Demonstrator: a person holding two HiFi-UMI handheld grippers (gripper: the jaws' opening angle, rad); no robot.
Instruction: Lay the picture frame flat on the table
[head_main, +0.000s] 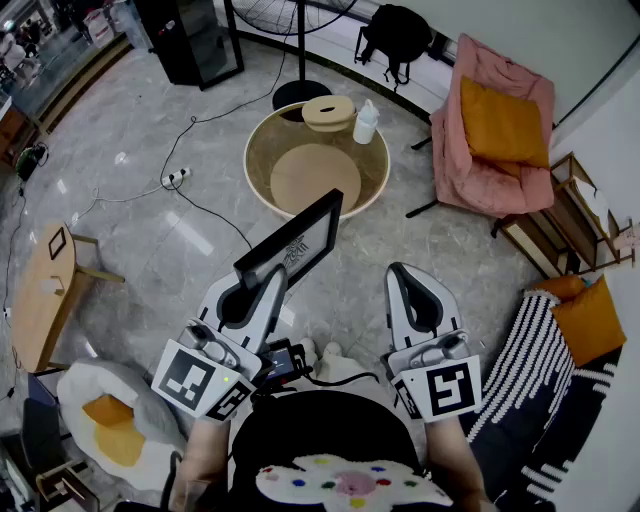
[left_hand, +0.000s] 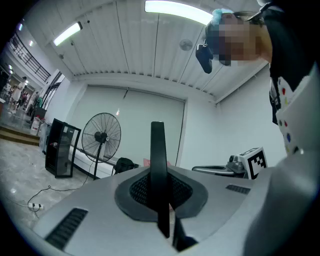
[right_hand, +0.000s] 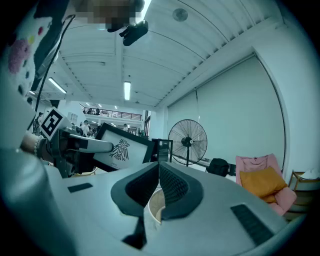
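The picture frame (head_main: 292, 243) is black, with a white sheet that bears a bird drawing. It hangs in the air, tilted, over the floor just in front of the round table (head_main: 262, 128). My left gripper (head_main: 262, 282) is shut on its lower edge. In the left gripper view the frame (left_hand: 158, 160) stands edge-on between the closed jaws. My right gripper (head_main: 405, 275) is shut and empty, to the right of the frame and apart from it. The right gripper view shows the frame (right_hand: 122, 148) to the left of the right gripper (right_hand: 158, 169).
On the round table stand a flat wooden lidded box (head_main: 328, 111) and a white bottle (head_main: 366, 123). A standing fan (head_main: 298, 92) is behind it, a pink chair (head_main: 500, 140) with an orange cushion at the right, a small wooden table (head_main: 40, 295) at the left. A cable (head_main: 200, 205) crosses the floor.
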